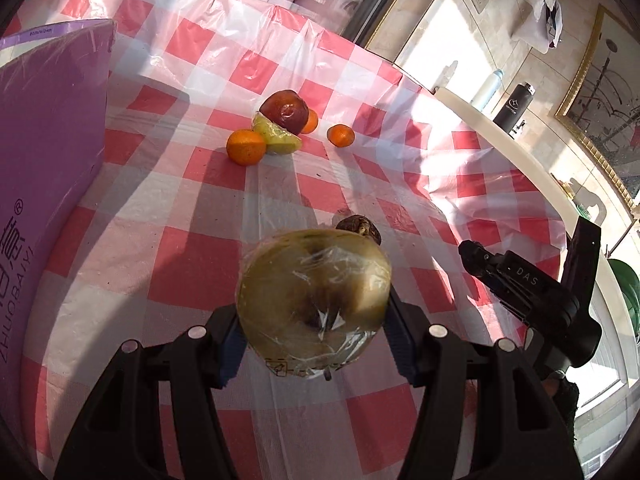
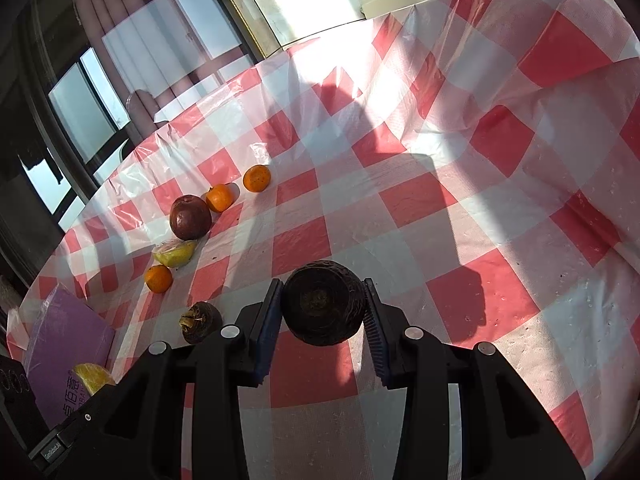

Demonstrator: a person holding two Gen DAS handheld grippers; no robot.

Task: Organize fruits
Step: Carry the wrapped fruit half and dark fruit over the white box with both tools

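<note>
My left gripper (image 1: 314, 320) is shut on a yellow-green apple wrapped in cling film (image 1: 314, 300) and holds it above the checked tablecloth. My right gripper (image 2: 322, 306) is shut on a dark brown water chestnut (image 2: 324, 302). A second water chestnut (image 2: 200, 322) lies on the cloth left of it; it also shows just behind the apple (image 1: 360, 226). Farther off lie a dark red apple (image 1: 285, 109), a wrapped green fruit wedge (image 1: 278, 136) and three tangerines (image 1: 245, 147) (image 1: 340, 135) (image 1: 311, 121).
A purple box (image 1: 48, 184) stands at the left; it also shows in the right wrist view (image 2: 68, 344). The right gripper's body (image 1: 532, 292) is at the right. A white ledge (image 1: 512, 148) with a black bottle (image 1: 514, 108) borders the table.
</note>
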